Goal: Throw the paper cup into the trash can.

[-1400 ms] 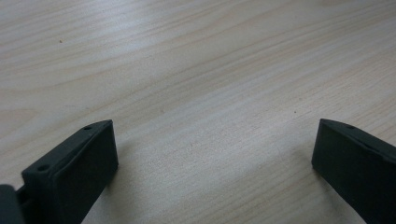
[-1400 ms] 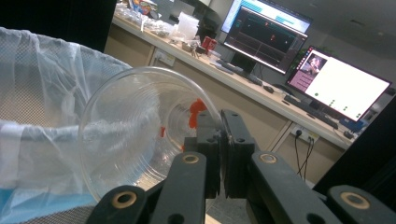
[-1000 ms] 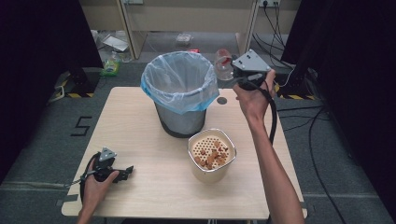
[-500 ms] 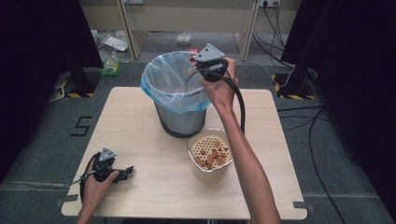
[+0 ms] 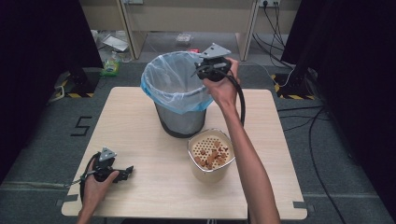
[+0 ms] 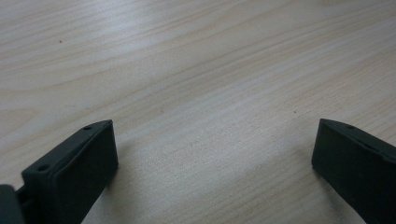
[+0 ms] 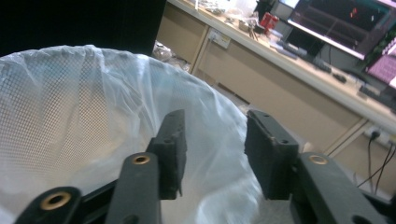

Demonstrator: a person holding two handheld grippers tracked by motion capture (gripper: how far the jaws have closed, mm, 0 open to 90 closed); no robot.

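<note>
While your right gripper (image 5: 201,70) hangs over the near-right rim of the mesh bin (image 5: 180,95), its jaws stand parted with a clear gap and nothing between them. Seen from the right gripper view, the translucent bin liner (image 7: 88,121) lies directly beneath and ahead of the jaws, and its blue-tinted edge folds over the bin rim. Behind the liner in that view runs a long desk (image 7: 299,70) with monitors (image 7: 355,23) on it.

Your right forearm (image 5: 245,154) crosses above the table (image 5: 140,121), passing just beside a cream strainer tub (image 5: 210,156) that holds brown pieces (image 5: 212,156). The tub stands just below the right gripper, near the bin but apart from it.

Your left gripper (image 5: 123,171) rests low on the table's near-left part, well apart from bin and tub. Its jaws (image 6: 70,172) are spread wide, with bare wood grain between them and nothing held. A black cable (image 5: 240,100) trails from the right gripper down along your arm.
</note>
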